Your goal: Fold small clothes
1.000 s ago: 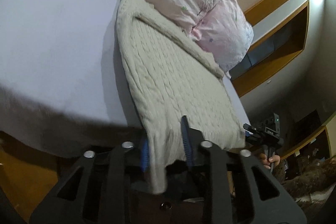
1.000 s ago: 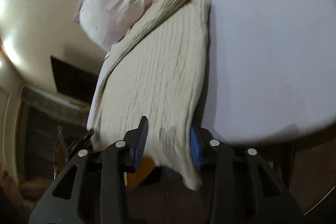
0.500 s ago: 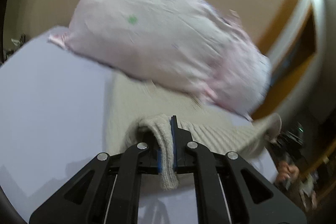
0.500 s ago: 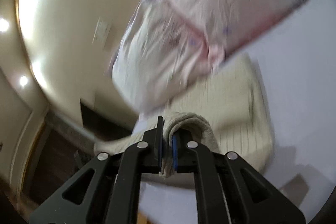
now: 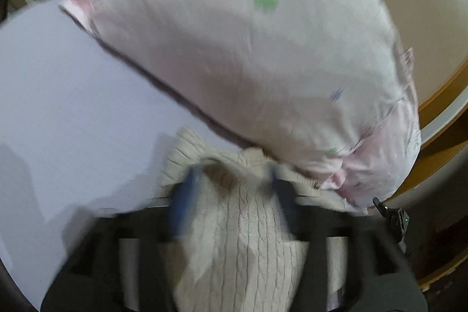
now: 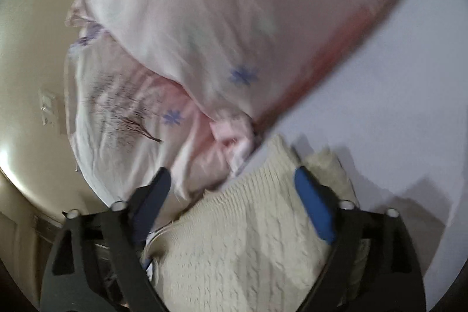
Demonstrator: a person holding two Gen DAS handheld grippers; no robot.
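Both grippers, left (image 5: 231,189) and right (image 6: 234,195), are spread wide over the sweater (image 6: 248,239). Lift straight off, away from the pillow (image 5: 248,48) at 12 o'clock, so the fold stays.

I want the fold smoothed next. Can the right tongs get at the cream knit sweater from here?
Probably yes: the right tongs stand open directly over the cream knit sweater, nothing between them.

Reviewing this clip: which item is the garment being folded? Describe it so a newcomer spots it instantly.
Start at the pale lavender bed sheet and find the big pink flower-print pillow. Right below it lies the cream cable-knit sweater, doubled over. Its chunky ribbed knit sets it apart from the smooth pillow and sheet.
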